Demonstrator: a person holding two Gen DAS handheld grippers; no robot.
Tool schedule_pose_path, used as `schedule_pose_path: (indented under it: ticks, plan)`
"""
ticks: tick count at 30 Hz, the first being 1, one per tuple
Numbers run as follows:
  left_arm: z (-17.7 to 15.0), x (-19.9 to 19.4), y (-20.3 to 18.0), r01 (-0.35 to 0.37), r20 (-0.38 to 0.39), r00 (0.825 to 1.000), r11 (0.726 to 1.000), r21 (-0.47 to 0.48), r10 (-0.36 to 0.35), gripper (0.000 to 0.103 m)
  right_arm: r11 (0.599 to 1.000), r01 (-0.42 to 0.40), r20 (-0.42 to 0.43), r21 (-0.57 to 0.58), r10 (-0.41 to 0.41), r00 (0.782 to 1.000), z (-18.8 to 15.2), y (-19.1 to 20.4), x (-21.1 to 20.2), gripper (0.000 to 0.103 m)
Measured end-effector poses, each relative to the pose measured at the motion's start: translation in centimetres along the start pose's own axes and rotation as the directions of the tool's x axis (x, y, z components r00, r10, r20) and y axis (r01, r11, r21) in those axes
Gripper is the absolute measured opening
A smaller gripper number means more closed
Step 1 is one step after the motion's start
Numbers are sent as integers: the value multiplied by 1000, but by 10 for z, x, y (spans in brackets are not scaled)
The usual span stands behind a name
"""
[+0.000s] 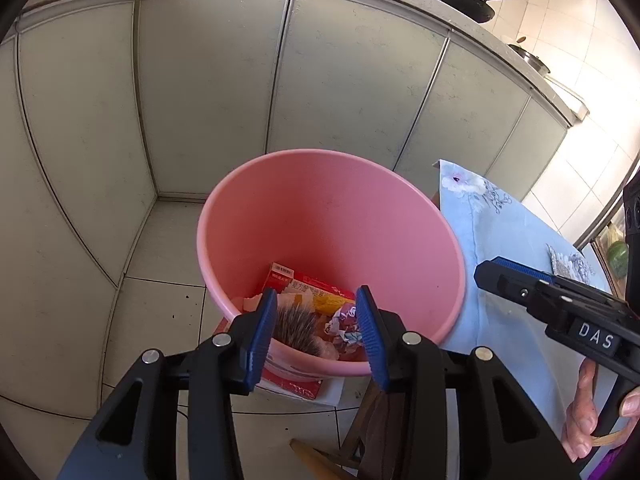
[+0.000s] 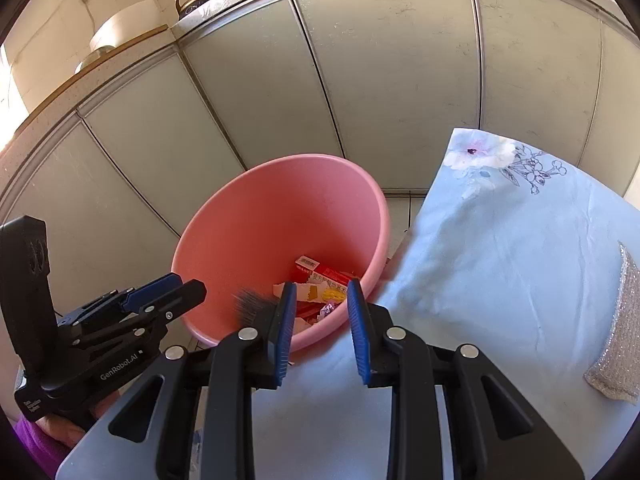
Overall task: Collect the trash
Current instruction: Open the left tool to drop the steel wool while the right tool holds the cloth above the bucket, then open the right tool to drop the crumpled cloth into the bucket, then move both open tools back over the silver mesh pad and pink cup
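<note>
Tiled kitchen floor (image 1: 160, 312), grey cabinets (image 1: 208, 92); pink bin (image 1: 332, 208) beside blue-clothed table (image 2: 500, 260). Trash (image 1: 316, 292) in bin below both claws, left (image 1: 316, 320) and right (image 2: 322, 312), released, empty

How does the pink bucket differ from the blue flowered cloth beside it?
The pink bucket is a rigid, plain round container standing on the tiled floor, while the blue flowered cloth is soft, printed fabric spread flat. The bucket holds trash such as a red carton; the cloth bears only a glittery sponge. Both are pastel and sit before the grey cabinets.
</note>
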State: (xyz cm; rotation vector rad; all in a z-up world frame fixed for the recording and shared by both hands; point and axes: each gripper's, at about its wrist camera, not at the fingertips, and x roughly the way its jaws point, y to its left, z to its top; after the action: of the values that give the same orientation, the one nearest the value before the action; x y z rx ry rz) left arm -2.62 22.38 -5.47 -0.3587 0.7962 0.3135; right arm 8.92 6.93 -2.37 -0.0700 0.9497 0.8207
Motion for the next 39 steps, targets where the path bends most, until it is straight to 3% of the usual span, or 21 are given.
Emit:
schedule_pose_path:
  ticks: [14, 30, 34, 39]
  plan:
    - [6, -20, -21, 23, 46, 999, 999, 33, -25, 40, 1000, 8, 56, 8, -8, 998, -13, -6, -34, 27]
    - [2, -39, -64, 87, 66, 993, 989, 117, -95, 40, 994, 84, 127, 71, -93, 988, -51, -35, -98, 27]
    - [-1, -46, -82, 89, 88, 990, 981, 174, -106, 40, 990, 107, 146, 90, -119, 982, -62, -44, -114, 27]
    - [-6, -52, -98, 134, 102, 982, 972, 194, -156, 40, 982, 135, 164, 130, -156, 974, -76, -59, -133, 27]
